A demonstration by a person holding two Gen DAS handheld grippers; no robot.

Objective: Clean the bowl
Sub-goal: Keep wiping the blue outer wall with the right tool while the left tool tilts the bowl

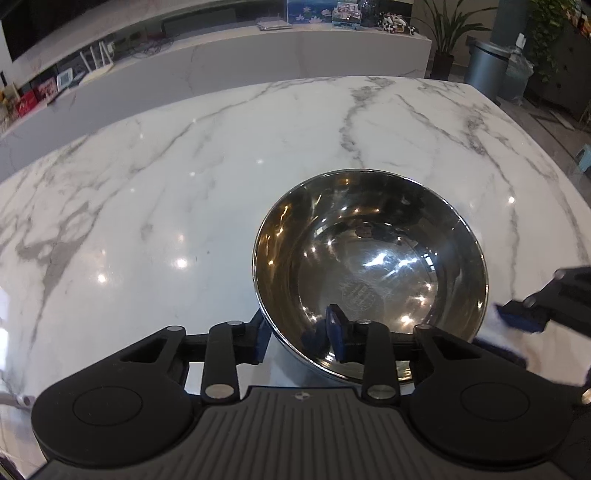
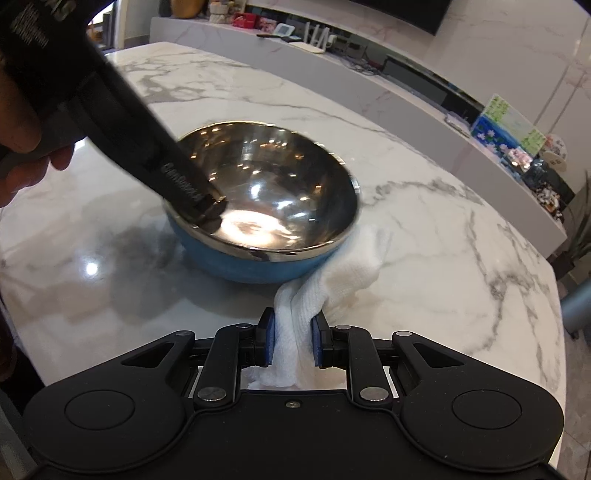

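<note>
A steel bowl [image 1: 369,240] with a blue outside [image 2: 236,267] stands on the white marble table [image 1: 147,184]. My left gripper [image 1: 297,334] straddles its near rim, one blue pad against the outer wall and one against the inner wall, gripping the rim. In the right wrist view the left gripper [image 2: 208,208] reaches down onto the bowl's left rim, held by a hand [image 2: 22,147]. My right gripper [image 2: 293,332] is shut on a bunched white cloth [image 2: 332,273], which trails forward and touches the bowl's lower right outside. The right gripper [image 1: 524,314] and cloth [image 1: 535,354] also show at the right edge.
A long white counter [image 1: 258,48] with boxes and small items runs behind the table. A grey bin [image 1: 484,66] and potted plants [image 1: 447,33] stand past the table's far right corner. The table edge [image 2: 554,332] curves close on the right.
</note>
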